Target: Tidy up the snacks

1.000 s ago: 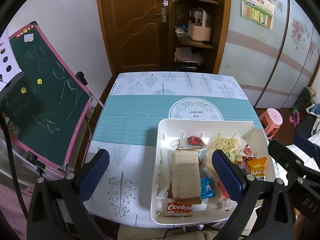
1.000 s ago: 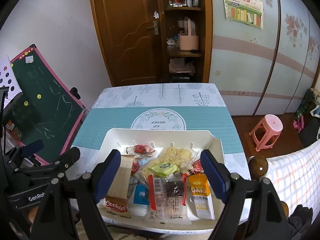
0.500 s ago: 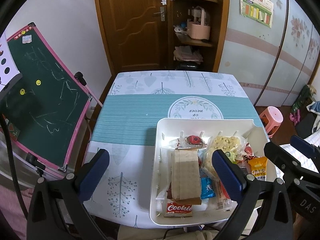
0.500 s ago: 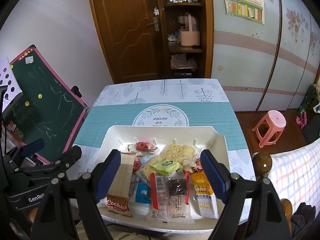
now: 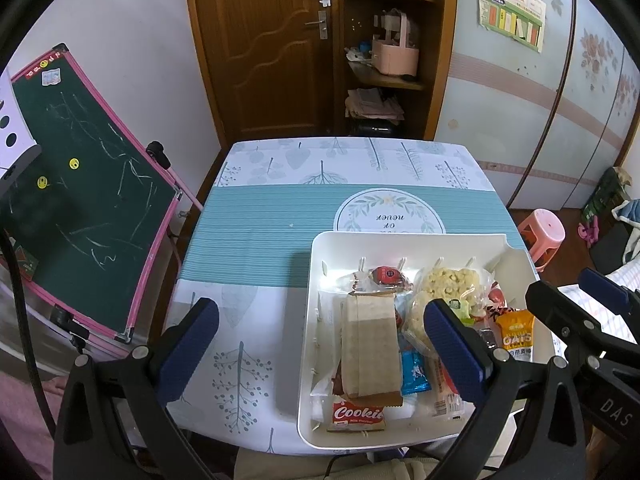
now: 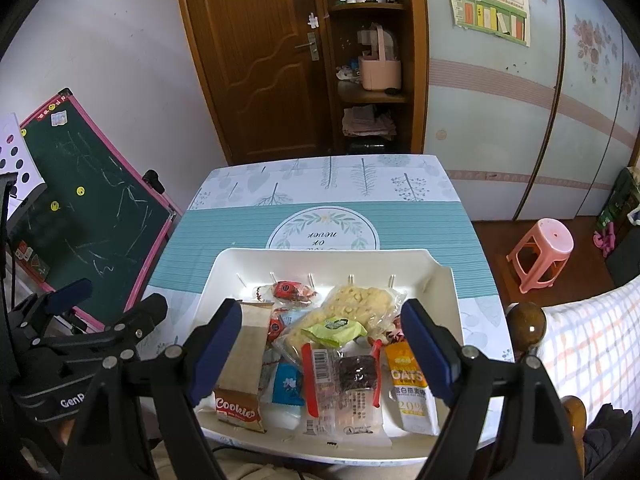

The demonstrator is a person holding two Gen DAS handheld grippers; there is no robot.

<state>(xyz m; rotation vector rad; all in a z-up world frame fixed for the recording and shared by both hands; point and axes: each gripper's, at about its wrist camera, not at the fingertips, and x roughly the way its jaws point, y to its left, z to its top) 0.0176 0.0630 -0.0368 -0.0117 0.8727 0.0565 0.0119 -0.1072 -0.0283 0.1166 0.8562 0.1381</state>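
Risk lay in the crowding: with both my left gripper (image 5: 316, 354) and right gripper (image 6: 322, 354) standing jaws apart and empty above the white tray (image 6: 224, 276) at the bench's near edge, the overlapping snacks (image 6: 332, 344) could have snagged together.

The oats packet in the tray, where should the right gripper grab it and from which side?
Grip the oats packet across its narrow width near the orange top, coming from above. It lies flat at the pile's right edge beside the white tray wall, nothing overlapping it. The right gripper is open.
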